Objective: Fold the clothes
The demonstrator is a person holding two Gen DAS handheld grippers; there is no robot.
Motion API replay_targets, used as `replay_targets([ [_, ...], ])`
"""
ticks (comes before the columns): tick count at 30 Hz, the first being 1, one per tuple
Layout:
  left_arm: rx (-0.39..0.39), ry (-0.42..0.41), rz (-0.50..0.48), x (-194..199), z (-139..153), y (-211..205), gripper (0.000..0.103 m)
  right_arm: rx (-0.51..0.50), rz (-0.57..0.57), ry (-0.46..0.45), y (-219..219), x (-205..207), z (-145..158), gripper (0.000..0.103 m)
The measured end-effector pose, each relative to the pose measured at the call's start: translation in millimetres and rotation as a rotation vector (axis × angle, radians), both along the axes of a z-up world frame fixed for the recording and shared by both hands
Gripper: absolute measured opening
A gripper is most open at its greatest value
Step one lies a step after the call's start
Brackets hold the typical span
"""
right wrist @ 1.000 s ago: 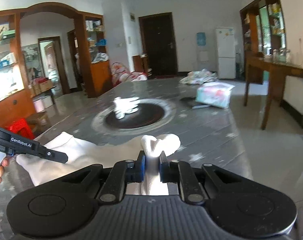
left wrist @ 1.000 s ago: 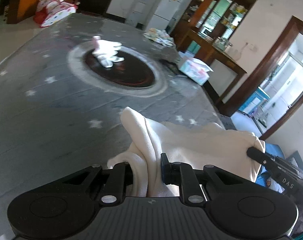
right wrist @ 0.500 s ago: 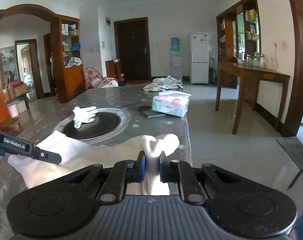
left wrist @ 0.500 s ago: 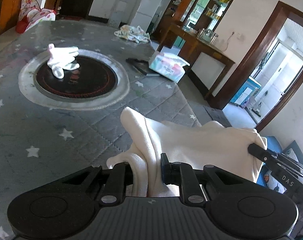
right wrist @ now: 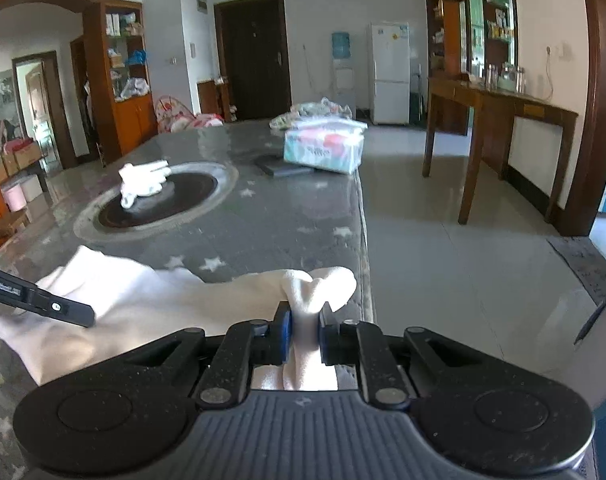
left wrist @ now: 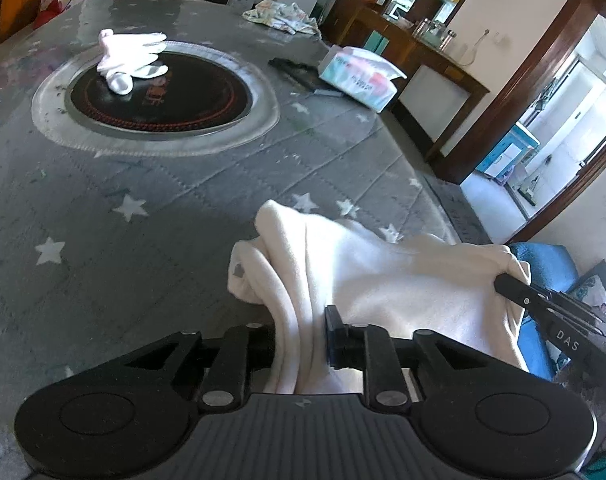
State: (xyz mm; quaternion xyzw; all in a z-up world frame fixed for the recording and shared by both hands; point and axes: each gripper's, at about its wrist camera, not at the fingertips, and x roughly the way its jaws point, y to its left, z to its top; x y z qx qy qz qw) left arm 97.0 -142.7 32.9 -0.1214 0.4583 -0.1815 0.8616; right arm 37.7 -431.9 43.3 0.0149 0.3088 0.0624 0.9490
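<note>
**A:** Where is the white cloth (left wrist: pixel 383 280) seen?

**B:** It is laid along the near edge of the desk (left wrist: pixel 143 208), which is covered with a grey sheet with white stars. 1 end is bunched up in the left gripper (left wrist: pixel 301 344). The other end is bunched up in the right gripper (right wrist: pixel 305 334).

**A:** Is the cloth squeezed tight?

**B:** The cloth is held between the pads of both grippers, and it is touched on each side. The jaws of both are being opened a little right now, with the cloth between them.

**A:** Can each gripper be seen from the other side?

**B:** Yes. In the left wrist view the right gripper is seen at the right edge, at the far corner of the cloth. In the right wrist view the left gripper is seen at the left edge, over the cloth.

**A:** What else is seen on the desk?

**B:** A white glove (left wrist: pixel 131 60) is laid on a dark round plate (left wrist: pixel 163 100) set in the middle. A pack of tissues (right wrist: pixel 323 148) is placed farther back, beside a flat dark thing (right wrist: pixel 275 166).
</note>
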Motion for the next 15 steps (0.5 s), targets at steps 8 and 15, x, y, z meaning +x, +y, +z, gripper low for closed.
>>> replay_targets([
  [8, 0.061, -0.035, -0.046, -10, -2, 0, 0.042, -0.055, -0.012, 0.026, 0, 6, -10, 0.022],
  [15, -0.014, -0.019, -0.004, 7, 0, 16, 0.053, -0.074, 0.024, -0.024, 8, 7, -3, 0.034],
])
